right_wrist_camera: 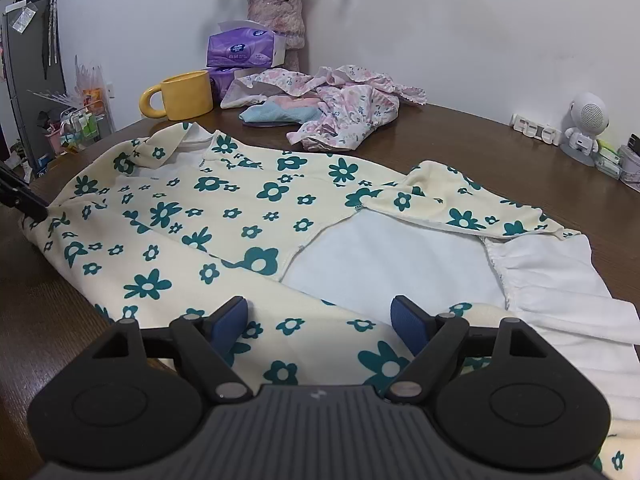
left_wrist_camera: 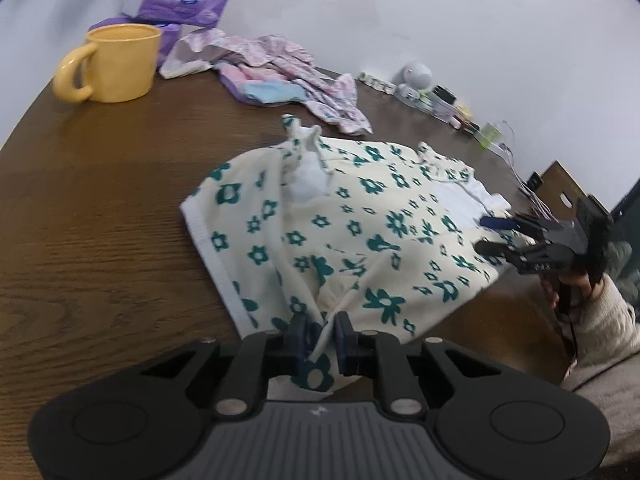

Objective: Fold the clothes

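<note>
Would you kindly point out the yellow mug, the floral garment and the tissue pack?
yellow mug [right_wrist_camera: 191,95]: right wrist view, side wall.
floral garment [right_wrist_camera: 224,216]: right wrist view, printed front panel.
tissue pack [right_wrist_camera: 240,50]: right wrist view, purple front face.

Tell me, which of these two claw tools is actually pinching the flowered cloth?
The left gripper: its jaws are shut on a fold of the cream garment with green flowers. The right gripper hangs open above the cloth, gripping nothing.
</note>
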